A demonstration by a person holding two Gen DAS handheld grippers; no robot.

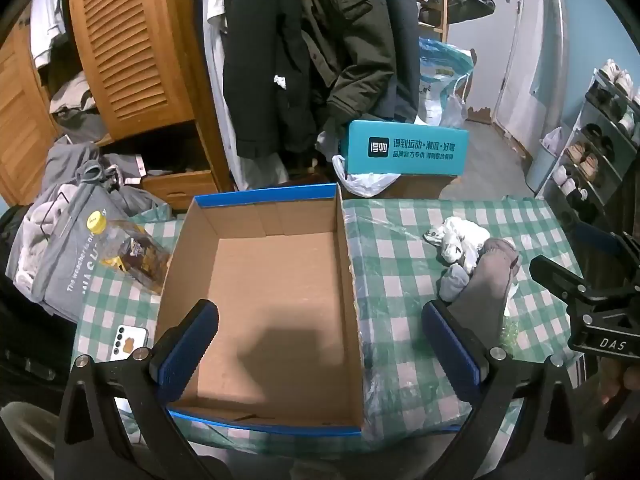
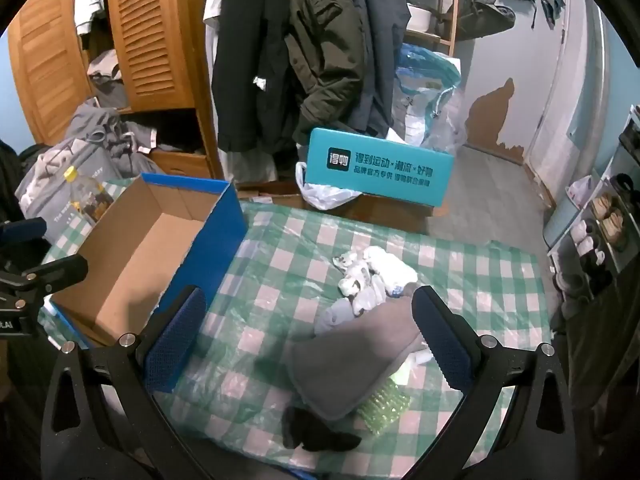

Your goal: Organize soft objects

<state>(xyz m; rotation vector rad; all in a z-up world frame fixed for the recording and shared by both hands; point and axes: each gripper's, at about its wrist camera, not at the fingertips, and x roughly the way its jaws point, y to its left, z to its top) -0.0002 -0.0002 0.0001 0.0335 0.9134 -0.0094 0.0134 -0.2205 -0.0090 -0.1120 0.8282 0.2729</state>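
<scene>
An empty cardboard box (image 1: 272, 280) with blue outer walls sits on the checked tablecloth. My left gripper (image 1: 320, 344) hovers over the box's near end, open, with nothing between its fingers. To the right of the box lies a pile of soft things: white socks (image 1: 460, 240) and a grey cloth (image 1: 488, 280). My right gripper (image 2: 308, 340) stands open above the grey cloth (image 2: 352, 360), its right finger beside the cloth's edge and gripping nothing. The white socks (image 2: 372, 276) lie just beyond it, and a black sock (image 2: 316, 432) lies nearer. The box (image 2: 132, 256) is to the left.
A yellow-capped bottle (image 1: 128, 252) and a phone (image 1: 128, 340) lie left of the box. A green bubbled sheet (image 2: 384, 404) pokes out under the grey cloth. Behind the table are a teal box (image 1: 404, 152), hanging coats (image 1: 280, 60), a wooden wardrobe (image 1: 132, 48) and a shoe rack (image 1: 600, 140).
</scene>
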